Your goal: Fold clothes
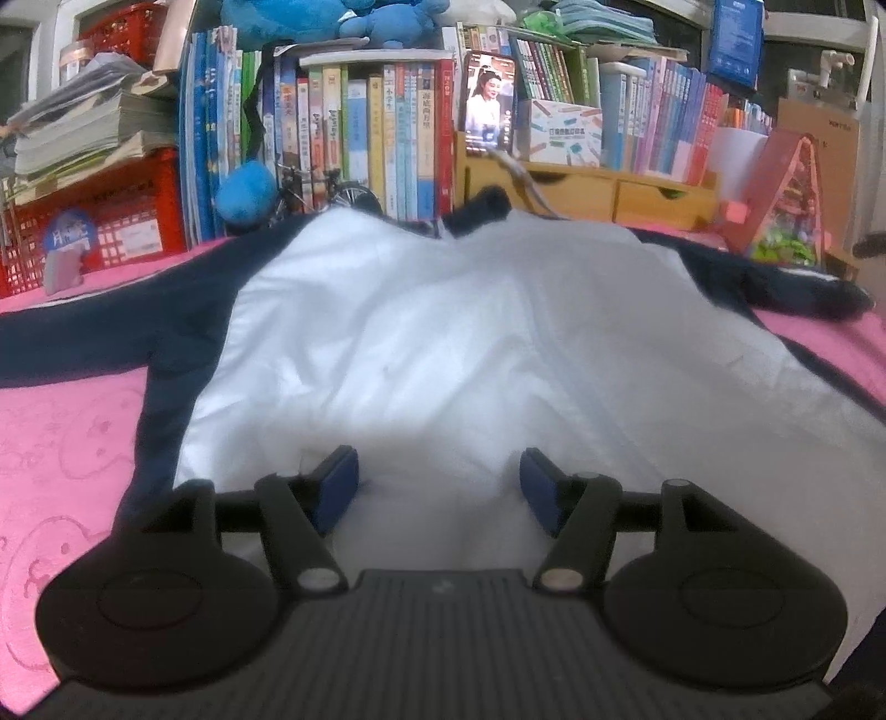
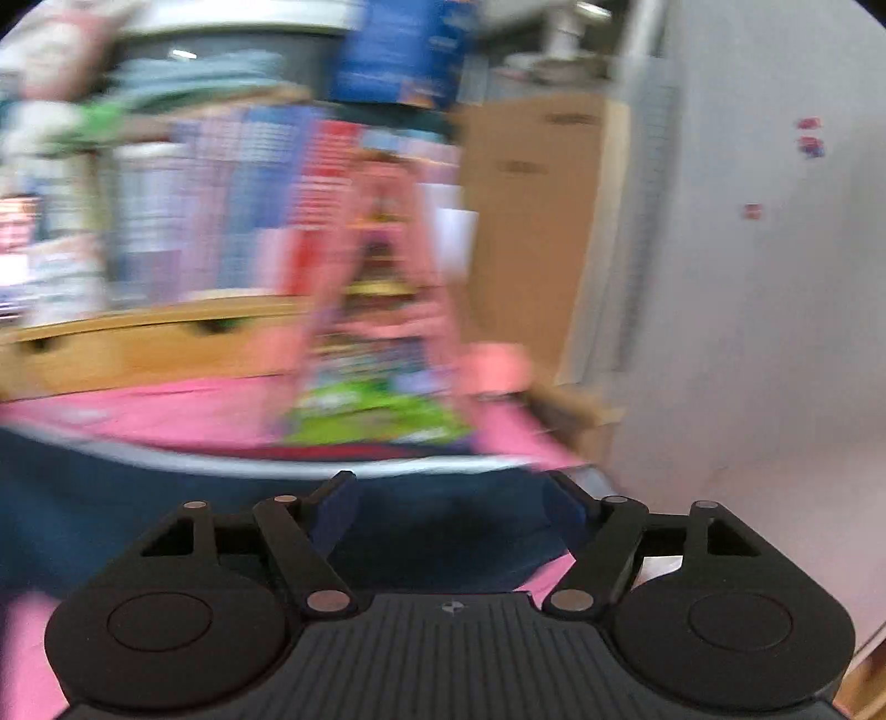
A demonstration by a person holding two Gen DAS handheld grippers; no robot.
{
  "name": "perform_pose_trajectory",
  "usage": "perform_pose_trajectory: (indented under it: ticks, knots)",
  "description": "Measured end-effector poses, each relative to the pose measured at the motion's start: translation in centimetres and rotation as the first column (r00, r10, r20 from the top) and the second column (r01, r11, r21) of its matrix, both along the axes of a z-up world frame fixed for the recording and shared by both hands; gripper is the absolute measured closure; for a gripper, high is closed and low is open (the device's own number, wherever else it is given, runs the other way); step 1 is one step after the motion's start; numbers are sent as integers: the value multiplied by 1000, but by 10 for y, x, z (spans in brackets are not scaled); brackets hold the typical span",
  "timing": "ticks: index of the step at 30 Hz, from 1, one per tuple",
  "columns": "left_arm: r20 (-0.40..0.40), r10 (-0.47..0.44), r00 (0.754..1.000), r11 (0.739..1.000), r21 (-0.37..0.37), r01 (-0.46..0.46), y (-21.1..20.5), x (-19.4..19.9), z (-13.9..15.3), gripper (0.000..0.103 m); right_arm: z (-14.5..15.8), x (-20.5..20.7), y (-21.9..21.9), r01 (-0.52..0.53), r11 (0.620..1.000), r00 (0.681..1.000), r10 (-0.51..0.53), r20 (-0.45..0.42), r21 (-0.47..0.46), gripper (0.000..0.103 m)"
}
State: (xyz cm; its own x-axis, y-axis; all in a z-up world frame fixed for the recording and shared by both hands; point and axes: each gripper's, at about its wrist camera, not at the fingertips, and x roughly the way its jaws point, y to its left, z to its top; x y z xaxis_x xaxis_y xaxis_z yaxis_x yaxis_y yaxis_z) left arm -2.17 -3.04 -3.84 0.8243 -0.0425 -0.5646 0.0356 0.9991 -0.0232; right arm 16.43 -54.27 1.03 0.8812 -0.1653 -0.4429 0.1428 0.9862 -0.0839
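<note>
Books (image 1: pixel 387 138) fill the shelves along the back wall, packed upright in rows, with red crates (image 1: pixel 94 221) stacked at the left and a low wooden drawer unit (image 1: pixel 609 191) further right. A phone (image 1: pixel 487 102) with a lit screen stands on the drawer unit among the books. Blue plush toys (image 1: pixel 332 19) sit on top of the shelf.

Below all this lies the surface, covered in a pink cloth (image 1: pixel 61 443) printed with faint cartoon outlines. A jacket (image 1: pixel 443 343) is spread flat across it, its white body facing up and its navy sleeves reaching out to either side; the collar points toward the books. A pink triangular toy box (image 1: pixel 786 199) stands near the end of the right-hand sleeve.

The left hand-held gripper (image 1: pixel 440 487) hangs low over the near hem of the white body, its blue pads (image 1: pixel 338 487) wide apart with nothing clamped between them; the fabric lies beneath the gap.

The right wrist view is heavily blurred. The right hand-held gripper (image 2: pixel 451 512) has its jaws apart as well, over the navy sleeve (image 2: pixel 166 509) near the edge of the surface; nothing sits pinched between the pads. Beyond it the toy box (image 2: pixel 376 354) and a cardboard box (image 2: pixel 526 221) stand against a pale wall.
</note>
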Motion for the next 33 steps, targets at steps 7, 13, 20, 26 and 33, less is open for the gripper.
perform_pose_trajectory:
  ticks: [7,13,20,26,33]
  knots:
    - [49,-5,999,1000,11,5,13,-49,17,29,-3,-104,83,-335,941,942,336,11,-47,24]
    - [77,-26,997,997,78,20,22,-106,19,29,-14,-201,150,-536,837,844,536,-38,-110,23]
    - [67,-133,989,976,185,118,25,-161,9,27,-43,-326,223,-751,563,625,775,-95,-346,10]
    - [75,-176,982,963,222,155,11,-176,-4,23,-94,-369,289,-704,343,541,826,-156,-622,8]
    - [124,-249,961,942,262,210,-14,-172,-3,22,-36,-335,294,-677,585,632,773,54,-446,7]
